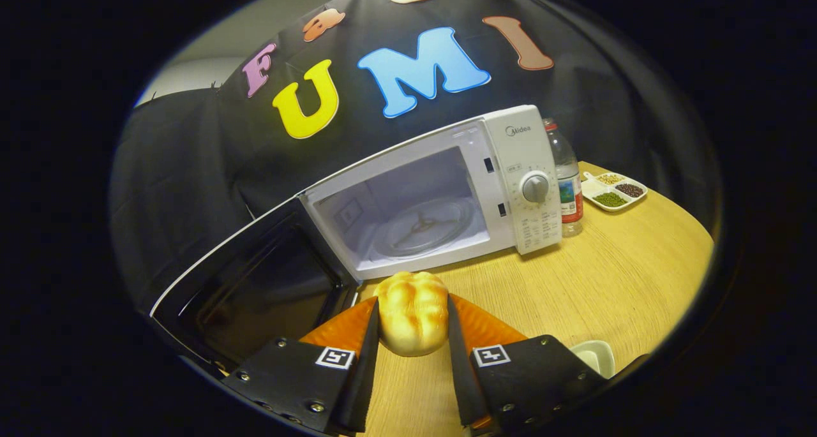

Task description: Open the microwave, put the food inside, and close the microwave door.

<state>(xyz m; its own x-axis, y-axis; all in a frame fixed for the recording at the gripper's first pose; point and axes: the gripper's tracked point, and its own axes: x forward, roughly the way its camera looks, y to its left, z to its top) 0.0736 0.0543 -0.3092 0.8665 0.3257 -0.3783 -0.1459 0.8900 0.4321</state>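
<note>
Door (255, 277): swung fully open to the left of the cavity, its dark inner face towards the camera. No obstruction noted on its hinge side.

Microwave (510, 169): stands on the desk (638, 277), cavity open, glass turntable (424, 228) bare and visible inside. Control panel with dial to the right of the opening.

Gripper (413, 325): fingers pinch the bread roll (412, 316) from both sides; the roll sits between them, lifted in front of the cavity mouth, just short of the sill.

Step in hand, by judgement: carrying the food in. Recommended practice: advance straight towards the turntable centre, keep the roll above the lower sill, stay clear of the open door on the left and the frame post on the right, and lower until the roll rests on the glass before spreading the fingers. Withdraw along the same line.

Right of the microwave: a water bottle (567, 182) stands just beside the casing; beyond it a divided dish (614, 191) holds beans or grains. A small white dish (597, 354) lies near the right finger.

Surface: pale wood-grain desk with a rounded edge. Room: black cloth wall behind; a lighter wall shows above it.
</note>
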